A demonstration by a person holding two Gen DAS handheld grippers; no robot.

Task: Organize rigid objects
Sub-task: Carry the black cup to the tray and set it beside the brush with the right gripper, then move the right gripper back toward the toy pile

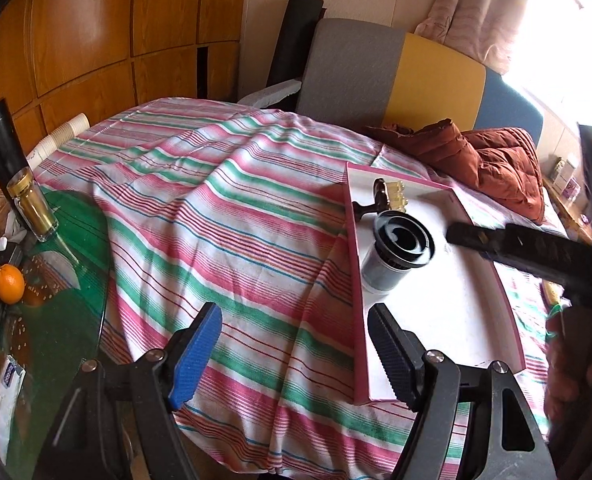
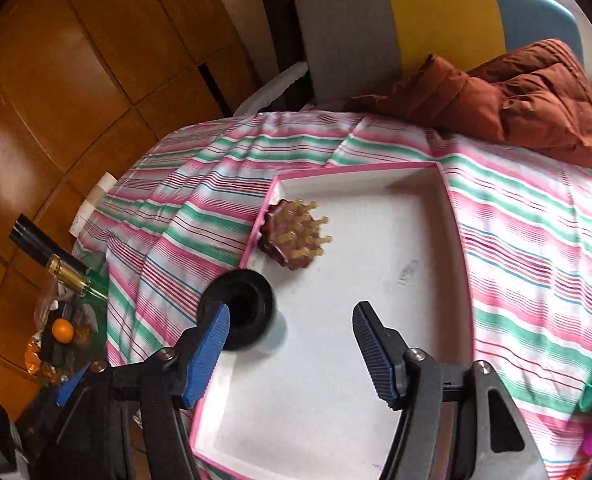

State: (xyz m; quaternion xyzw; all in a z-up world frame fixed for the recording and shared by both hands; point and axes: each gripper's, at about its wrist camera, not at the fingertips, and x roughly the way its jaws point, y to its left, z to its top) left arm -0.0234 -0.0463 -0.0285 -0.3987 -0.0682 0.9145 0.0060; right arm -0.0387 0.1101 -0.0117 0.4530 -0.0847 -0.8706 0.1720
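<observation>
Pink-rimmed tray [image 2: 453, 216] on striped tabletop serves as collection point. Black-capped jar [image 2: 242, 310] upright at tray's left wall, brush [image 2: 296, 238] just beyond. Right tongs [image 2: 292, 350] parted, empty, above tray. Left tongs [image 1: 296, 356] wide, empty, idle over cloth.

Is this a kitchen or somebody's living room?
Probably a living or dining room at home. A striped cloth covers a round table, a padded chair stands behind it with a brown jacket nearby, and wooden panels line the wall.
</observation>
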